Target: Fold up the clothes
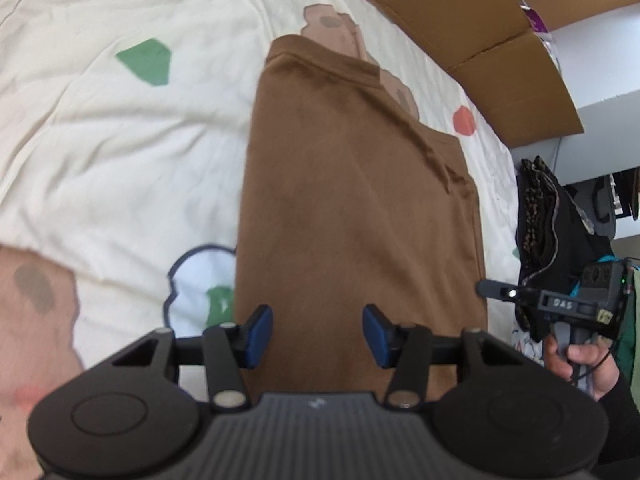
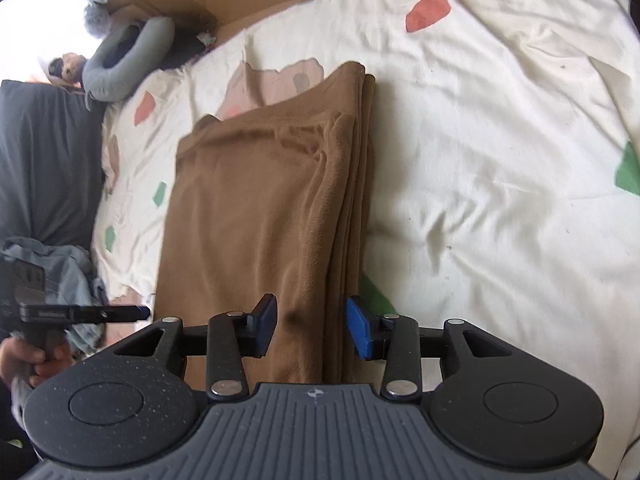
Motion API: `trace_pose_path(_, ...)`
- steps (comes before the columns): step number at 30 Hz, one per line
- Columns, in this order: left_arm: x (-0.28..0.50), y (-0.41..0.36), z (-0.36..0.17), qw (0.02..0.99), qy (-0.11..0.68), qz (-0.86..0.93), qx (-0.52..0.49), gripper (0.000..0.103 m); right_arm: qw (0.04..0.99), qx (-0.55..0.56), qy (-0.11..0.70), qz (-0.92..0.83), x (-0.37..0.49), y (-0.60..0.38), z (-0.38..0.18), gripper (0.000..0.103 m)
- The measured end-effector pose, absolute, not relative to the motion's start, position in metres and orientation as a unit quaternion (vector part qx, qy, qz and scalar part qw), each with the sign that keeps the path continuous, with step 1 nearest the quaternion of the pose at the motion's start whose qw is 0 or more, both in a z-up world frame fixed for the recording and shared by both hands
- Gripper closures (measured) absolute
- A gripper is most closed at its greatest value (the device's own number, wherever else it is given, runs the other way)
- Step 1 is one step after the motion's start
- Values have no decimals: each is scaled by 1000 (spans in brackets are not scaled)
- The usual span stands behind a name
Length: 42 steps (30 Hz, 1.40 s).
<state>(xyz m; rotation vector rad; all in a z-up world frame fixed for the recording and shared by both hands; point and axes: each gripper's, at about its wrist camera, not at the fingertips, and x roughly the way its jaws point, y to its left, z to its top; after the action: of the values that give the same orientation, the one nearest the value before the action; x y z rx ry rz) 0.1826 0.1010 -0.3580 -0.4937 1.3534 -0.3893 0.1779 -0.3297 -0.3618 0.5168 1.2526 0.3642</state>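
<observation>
A brown garment (image 1: 352, 208) lies folded into a long rectangle on the cream patterned bedspread (image 1: 120, 140). My left gripper (image 1: 318, 336) hangs open over its near end, blue pads (image 1: 260, 334) wide apart with nothing between them. In the right wrist view the same brown garment (image 2: 256, 208) shows stacked layers along its right edge. My right gripper (image 2: 312, 328) is open, and its pads (image 2: 358, 332) straddle that layered edge at the near end. Each view shows the other gripper held by a hand off the garment's side: the right gripper (image 1: 490, 289) and the left gripper (image 2: 140, 312).
Flattened cardboard (image 1: 480, 32) lines the far side of the bed. A pile of dark clothes (image 1: 540, 220) sits at the bed's edge. A grey neck pillow (image 2: 128, 60), a dark cushion (image 2: 44, 160) and a crumpled blue-grey garment (image 2: 68, 268) lie on the left of the right wrist view.
</observation>
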Motion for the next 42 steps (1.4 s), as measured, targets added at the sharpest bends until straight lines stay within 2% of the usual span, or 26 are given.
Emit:
trace_pose_path(4, 187, 100, -366, 738, 615, -173, -215, 52, 770, 230, 577, 147, 184, -334, -372, 58)
trace_pose_path(8, 190, 101, -371, 745, 612, -167, -205, 58, 771, 238, 576, 130, 186, -344, -380, 58)
trace_pose_path(23, 234, 114, -365, 786, 571, -153, -184, 56, 780, 280, 541, 141, 212, -352, -375, 57)
trace_pose_path(29, 255, 113, -371, 798, 559, -151, -168, 51, 780, 294, 534, 144, 228, -352, -387, 56)
trace_pose_path(40, 293, 113, -384, 804, 546, -139, -191, 54, 787, 289, 527, 140, 251, -351, -400, 58)
trace_pose_path(42, 302, 111, -382, 808, 540, -134, -194, 58, 788, 291, 525, 139, 255, -353, -401, 59)
